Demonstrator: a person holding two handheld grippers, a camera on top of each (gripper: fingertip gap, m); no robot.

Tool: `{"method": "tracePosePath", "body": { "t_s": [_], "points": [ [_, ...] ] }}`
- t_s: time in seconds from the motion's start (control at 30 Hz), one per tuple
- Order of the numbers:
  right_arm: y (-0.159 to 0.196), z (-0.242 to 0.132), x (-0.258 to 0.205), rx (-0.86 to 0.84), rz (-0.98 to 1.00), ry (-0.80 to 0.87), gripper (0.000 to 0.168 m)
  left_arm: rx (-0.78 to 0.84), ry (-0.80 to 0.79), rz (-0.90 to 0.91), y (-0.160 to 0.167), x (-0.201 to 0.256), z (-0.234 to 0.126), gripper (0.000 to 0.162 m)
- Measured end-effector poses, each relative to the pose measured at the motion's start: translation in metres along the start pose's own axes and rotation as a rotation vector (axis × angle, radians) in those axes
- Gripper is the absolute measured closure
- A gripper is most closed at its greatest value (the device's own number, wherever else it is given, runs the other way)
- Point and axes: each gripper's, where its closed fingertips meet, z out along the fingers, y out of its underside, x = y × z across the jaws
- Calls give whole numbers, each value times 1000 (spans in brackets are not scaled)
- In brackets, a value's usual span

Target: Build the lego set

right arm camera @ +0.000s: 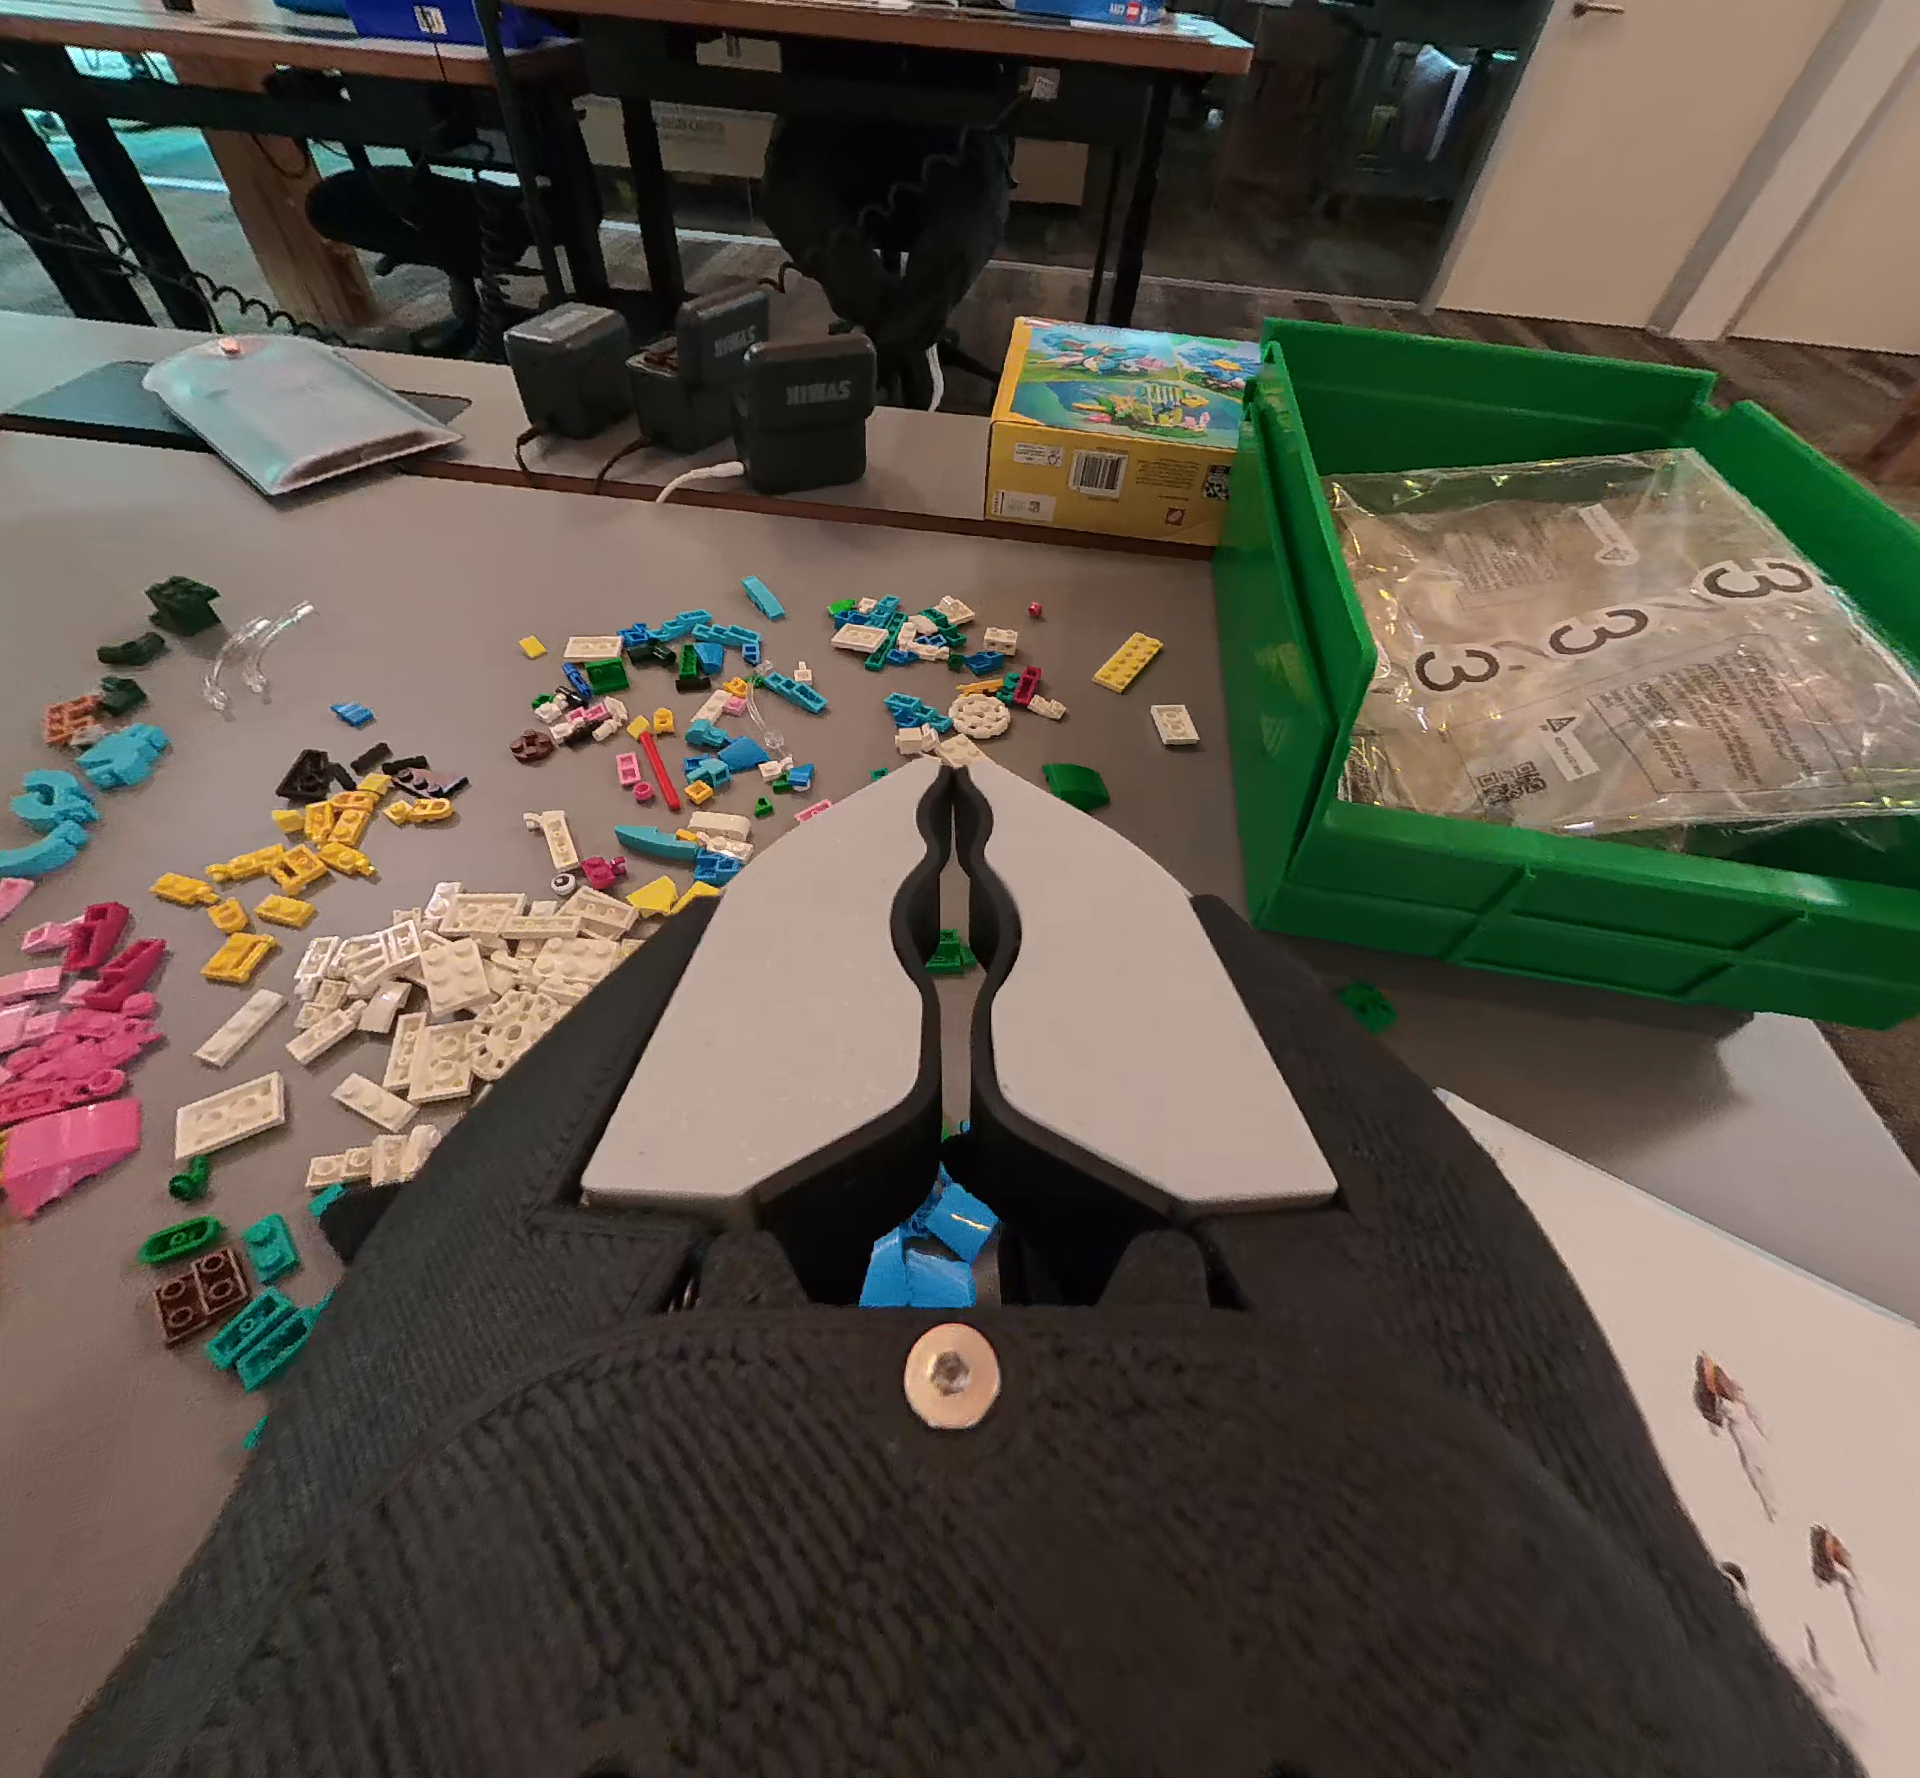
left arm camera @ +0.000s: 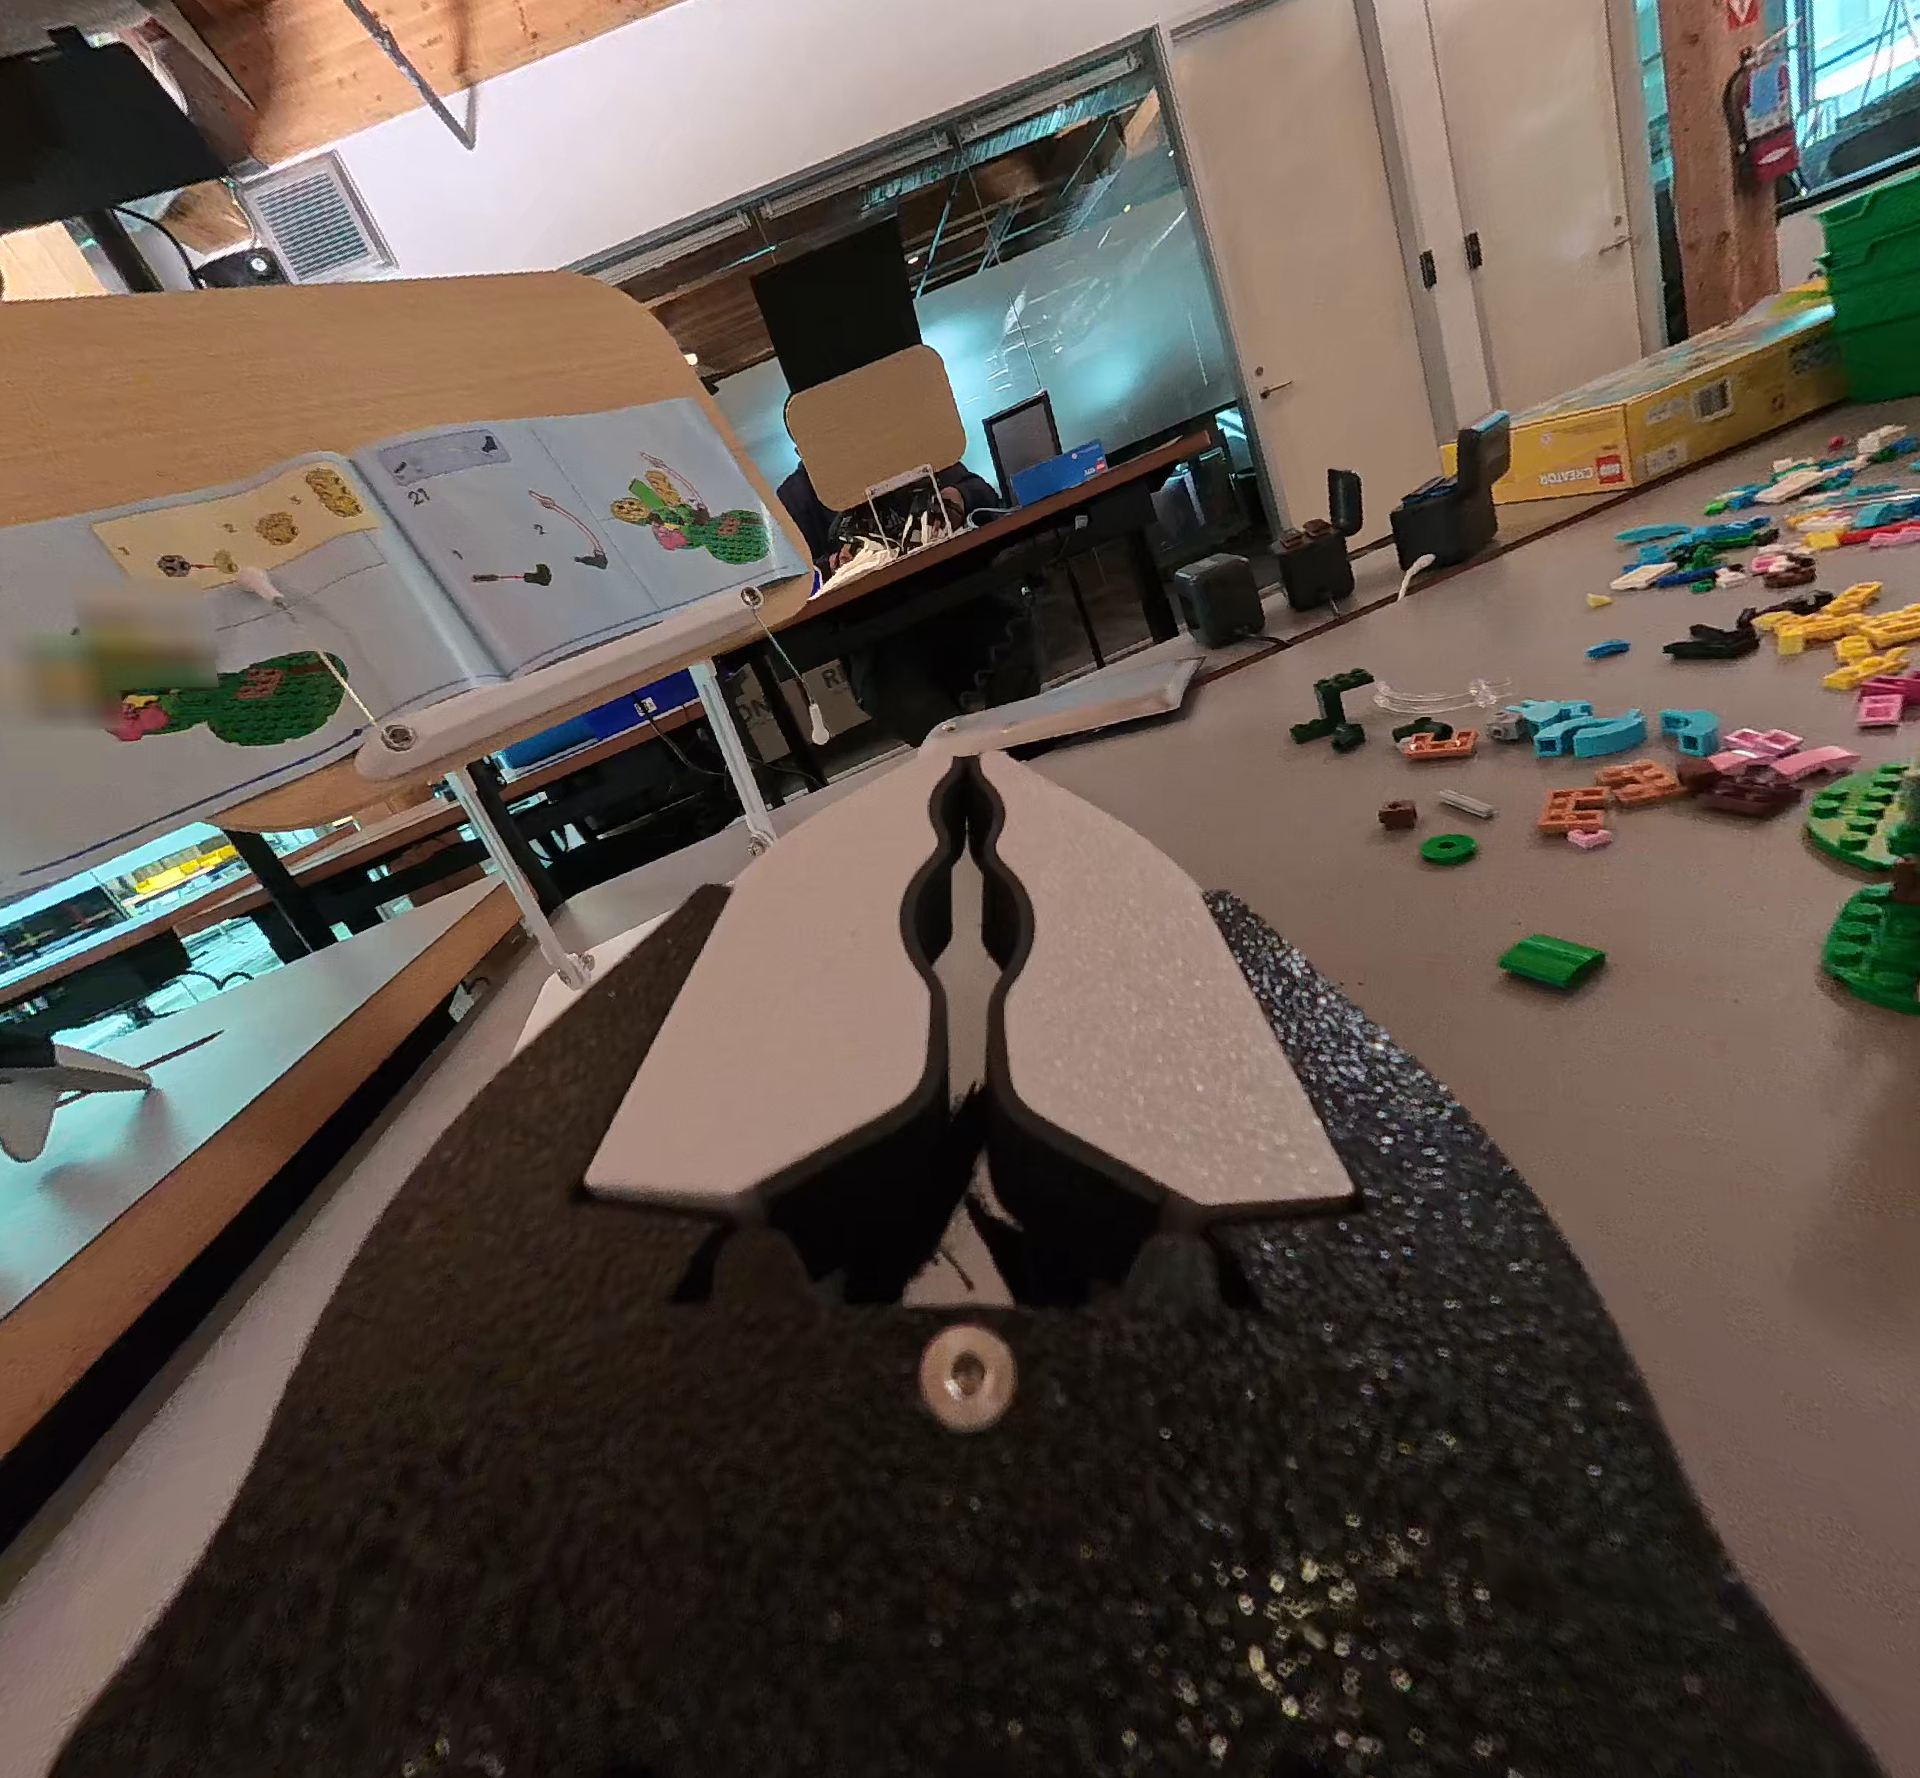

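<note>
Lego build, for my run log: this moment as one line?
left hand-held gripper shut, empty | right hand-held gripper shut, empty | loose bricks unsorted

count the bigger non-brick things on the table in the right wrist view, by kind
green bin: 1
clear numbered bag lying in the bin: 1
yellow set box: 1
dark charger blocks: 3
clear pouch: 1
total: 7

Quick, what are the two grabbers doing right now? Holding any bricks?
Left gripper: jaws closed, holding nothing, raised over the table.
Right gripper: jaws closed, holding nothing, above the loose bricks.
</note>
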Motion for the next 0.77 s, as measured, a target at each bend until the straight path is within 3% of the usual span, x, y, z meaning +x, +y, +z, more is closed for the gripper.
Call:
{"method": "tracePosePath", "body": {
  "t_s": [0.4,0.77],
  "points": [
    [22,1,28,-97,92,122,168,22,27,-42,-3,2,-1,162],
    [20,-4,39,-70,127,149,168,1,55,-44,1,7,0,162]
  ]
}}
